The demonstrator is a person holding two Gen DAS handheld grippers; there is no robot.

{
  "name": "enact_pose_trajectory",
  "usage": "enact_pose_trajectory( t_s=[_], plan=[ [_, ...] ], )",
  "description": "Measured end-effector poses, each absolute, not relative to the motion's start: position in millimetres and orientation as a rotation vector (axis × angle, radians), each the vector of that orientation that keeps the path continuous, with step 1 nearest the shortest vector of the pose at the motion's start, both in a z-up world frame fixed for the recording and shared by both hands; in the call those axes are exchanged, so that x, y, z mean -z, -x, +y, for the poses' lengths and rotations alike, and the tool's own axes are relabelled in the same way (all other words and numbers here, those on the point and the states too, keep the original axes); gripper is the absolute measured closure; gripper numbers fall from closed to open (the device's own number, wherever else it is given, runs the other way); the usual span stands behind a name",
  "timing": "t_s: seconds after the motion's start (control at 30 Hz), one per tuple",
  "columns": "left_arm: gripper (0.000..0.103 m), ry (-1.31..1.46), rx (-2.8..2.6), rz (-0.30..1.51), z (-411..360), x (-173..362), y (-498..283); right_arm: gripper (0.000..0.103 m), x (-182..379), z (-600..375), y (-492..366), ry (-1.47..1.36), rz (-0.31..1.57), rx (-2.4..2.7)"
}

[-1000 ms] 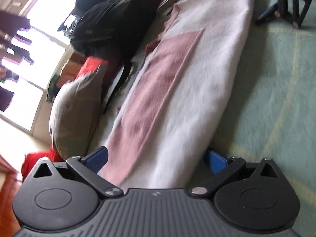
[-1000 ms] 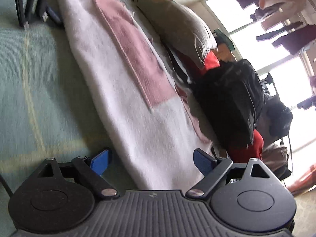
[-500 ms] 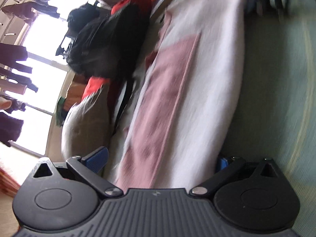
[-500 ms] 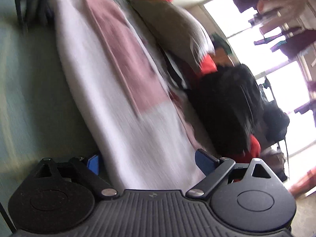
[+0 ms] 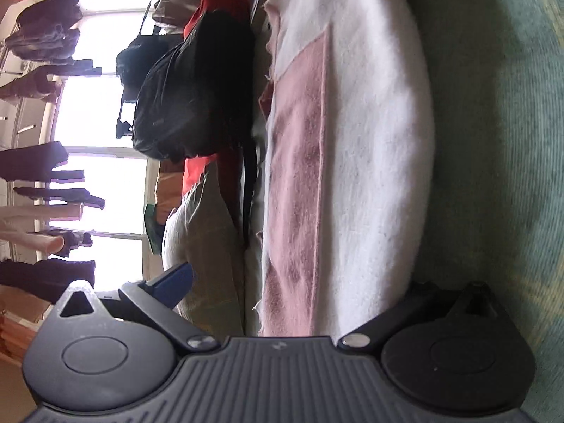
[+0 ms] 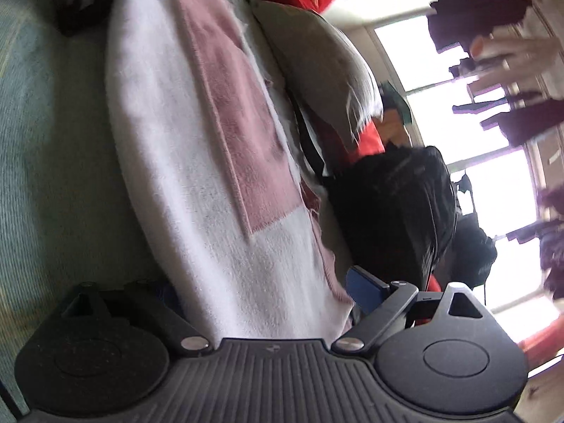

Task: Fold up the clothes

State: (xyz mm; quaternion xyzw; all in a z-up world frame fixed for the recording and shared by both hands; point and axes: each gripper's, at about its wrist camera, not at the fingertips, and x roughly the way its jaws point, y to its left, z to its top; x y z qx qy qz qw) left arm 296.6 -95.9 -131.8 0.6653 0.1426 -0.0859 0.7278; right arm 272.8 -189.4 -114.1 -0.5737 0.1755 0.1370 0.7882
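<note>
Between my spread left gripper (image 5: 296,303) fingers, white-and-pink garment (image 5: 352,148), right gripper (image 6: 268,289) likewise spread, lower fingertips hidden beneath folded edges, green bedspread (image 5: 493,141) alongside.

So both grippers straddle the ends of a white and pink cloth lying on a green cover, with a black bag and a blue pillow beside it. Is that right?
Nearly. The pillow is grey, not blue, as the right wrist view shows. The rest holds: the white and pink cloth lies on the green cover beside the black bag, each gripper's jaws straddling one end.

One folded pink-and-white garment (image 5: 352,148) lies on one green bedspread (image 5: 493,141), alongside one grey pillow (image 5: 201,232), one black backpack (image 5: 190,98), and two grippers (image 5: 296,303) (image 6: 268,292).
</note>
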Motion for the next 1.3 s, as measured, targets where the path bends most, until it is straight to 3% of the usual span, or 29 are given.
enact_pose_trajectory(
  t_s=[0.2, 0.27, 0.3, 0.33, 0.4, 0.43, 0.47, 0.5, 0.53, 0.6, 0.67, 0.73, 0.77, 0.83, 1.3],
  plan=[
    [0.001, -1.454, 0.174, 0.347, -69, 130, -304, 0.007, 111, -226, -292, 1.227, 0.435, -0.214],
    [0.007, -1.482, 0.184, 0.339, -75, 136, -302, 0.011, 113, -226, -295, 1.223, 0.449, -0.222],
    [0.016, -1.498, 0.195, 0.336, -78, 138, -299, 0.015, 118, -221, -292, 1.253, 0.442, -0.231],
    [0.022, -1.514, 0.206, 0.333, -82, 141, -295, 0.025, 123, -215, -289, 1.284, 0.434, -0.24],
    [0.051, -1.51, 0.225, 0.355, -85, 148, -295, 0.049, 133, -203, -284, 1.345, 0.418, -0.258],
    [0.059, -1.501, 0.234, 0.368, -86, 151, -293, 0.069, 140, -199, -277, 1.373, 0.415, -0.267],
    [0.076, -1.488, 0.238, 0.38, -86, 155, -288, 0.086, 147, -196, -275, 1.39, 0.425, -0.28],
    [0.09, -1.478, 0.238, 0.386, -86, 160, -285, 0.086, 152, -194, -273, 1.395, 0.426, -0.277],
    [0.093, -1.473, 0.231, 0.381, -86, 164, -282, 0.087, 152, -195, -273, 1.387, 0.419, -0.27],
    [0.093, -1.461, 0.226, 0.379, -85, 164, -279, 0.086, 149, -196, -274, 1.378, 0.413, -0.269],
    [0.09, -1.457, 0.24, 0.395, -84, 159, -287, 0.073, 145, -196, -277, 1.398, 0.403, -0.27],
    [0.093, -1.457, 0.24, 0.402, -84, 158, -292, 0.068, 145, -195, -280, 1.423, 0.387, -0.261],
    [0.095, -1.447, 0.241, 0.405, -83, 158, -292, 0.071, 145, -195, -282, 1.426, 0.387, -0.256],
    [0.096, -1.422, 0.243, 0.41, -81, 157, -292, 0.088, 149, -194, -283, 1.397, 0.423, -0.285],
    [0.094, -1.365, 0.234, 0.393, -69, 125, -278, 0.092, 110, -199, -272, 1.29, 0.394, -0.301]
  ],
)
